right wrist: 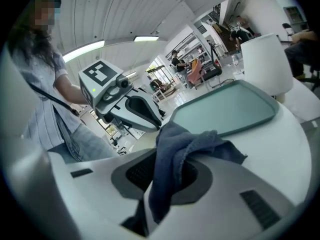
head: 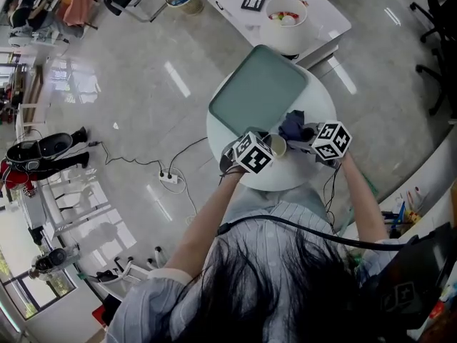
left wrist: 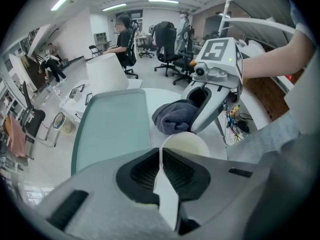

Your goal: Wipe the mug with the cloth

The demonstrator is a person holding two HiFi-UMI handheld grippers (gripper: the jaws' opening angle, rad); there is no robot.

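A cream mug (head: 278, 146) stands near the front of the round white table (head: 285, 181), between the two grippers. My left gripper (head: 267, 150) is shut on a thin white part of the mug (left wrist: 186, 143), which fills the space just beyond its jaws. A dark blue cloth (head: 292, 124) lies bunched right behind the mug. My right gripper (head: 303, 134) is shut on that cloth (right wrist: 176, 151), which drapes out of its jaws. In the left gripper view the cloth (left wrist: 175, 115) touches the mug's far rim, with the right gripper (left wrist: 206, 100) above it.
A teal tray (head: 258, 90) covers the table's far half. Beyond it are a white lampshade-like cone (left wrist: 106, 73), a white desk (head: 246, 21) with a bowl (head: 285, 11), office chairs and a seated person. A power strip (head: 169, 178) and cable lie on the floor to the left.
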